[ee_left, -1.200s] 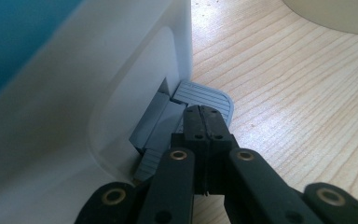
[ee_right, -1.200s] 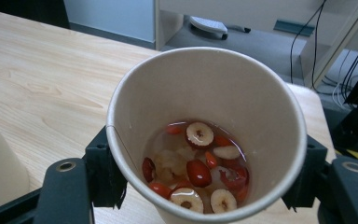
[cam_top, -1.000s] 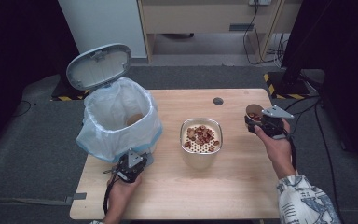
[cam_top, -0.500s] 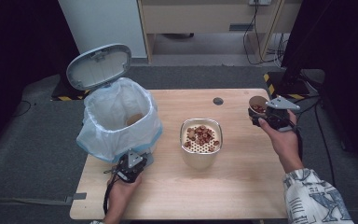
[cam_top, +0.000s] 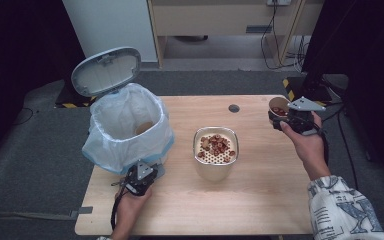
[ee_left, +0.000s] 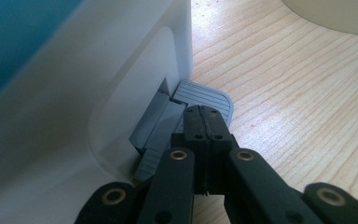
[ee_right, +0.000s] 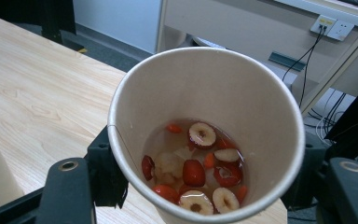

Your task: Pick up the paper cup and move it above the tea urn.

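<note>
We see a paper cup [ee_right: 207, 140] clamped between the jaws of the right tool [cam_top: 296, 120], held upright and slightly tilted at the far right edge of the desk [cam_top: 260, 200]. In the right gripper view the cup holds a shallow pool of liquid with sliced red dates [ee_right: 201, 134] and small orange-red berries lying at its bottom. From the high view the cup [cam_top: 278, 106] sits at the tool's far side, well apart from the other things on the desk.

Near the middle of the desk we see a cream-coloured container [cam_top: 215, 167] topped with a perforated strainer insert [cam_top: 215, 151], on which a heap of the same red fruit pieces rests.

At the desk's left stands a white pedal bin [cam_top: 130, 135] lined with a pale blue bag [cam_top: 100, 150], its grey lid [cam_top: 106, 71] swung up and open. A round brown object lies inside the bag, too small for us to identify.

The left tool [cam_top: 139, 176] sits at the bin's near base. In the left gripper view its jaws are pressed together with nothing between them, the tip [ee_left: 204, 122] resting on the grey ribbed foot pedal [ee_left: 205, 95] that juts from the bin's white wall [ee_left: 98, 93].

A small dark round disc [cam_top: 234, 108] lies in the desk's far part.
</note>
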Demonstrator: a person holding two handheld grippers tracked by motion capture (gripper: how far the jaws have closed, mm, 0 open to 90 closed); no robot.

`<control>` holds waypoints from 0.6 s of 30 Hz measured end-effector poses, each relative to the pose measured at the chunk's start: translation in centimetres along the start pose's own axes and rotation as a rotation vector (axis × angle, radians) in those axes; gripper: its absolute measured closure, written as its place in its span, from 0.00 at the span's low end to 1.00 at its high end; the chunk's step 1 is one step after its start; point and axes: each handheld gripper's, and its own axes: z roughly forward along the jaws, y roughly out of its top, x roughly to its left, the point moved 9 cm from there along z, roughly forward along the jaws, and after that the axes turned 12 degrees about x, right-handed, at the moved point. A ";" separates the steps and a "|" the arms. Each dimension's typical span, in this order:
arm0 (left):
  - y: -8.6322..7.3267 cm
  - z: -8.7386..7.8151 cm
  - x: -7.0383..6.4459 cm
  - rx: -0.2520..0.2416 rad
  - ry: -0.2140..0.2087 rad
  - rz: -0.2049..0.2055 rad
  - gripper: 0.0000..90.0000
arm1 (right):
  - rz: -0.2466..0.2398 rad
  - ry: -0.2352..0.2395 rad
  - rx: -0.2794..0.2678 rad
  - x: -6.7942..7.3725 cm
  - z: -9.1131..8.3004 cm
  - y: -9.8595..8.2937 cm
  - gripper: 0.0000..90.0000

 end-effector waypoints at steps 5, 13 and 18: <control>0.0 0.0 0.0 0.001 -0.004 -0.004 1.00 | -0.017 0.007 -0.005 -0.1 0.1 0.4 0.36; 0.0 0.0 0.0 -0.002 -0.005 -0.006 1.00 | -0.058 0.045 -0.028 -0.2 0.1 1.7 0.36; 0.0 0.0 0.0 -0.003 -0.007 -0.010 1.00 | -0.083 0.070 -0.043 -0.4 0.5 2.6 0.36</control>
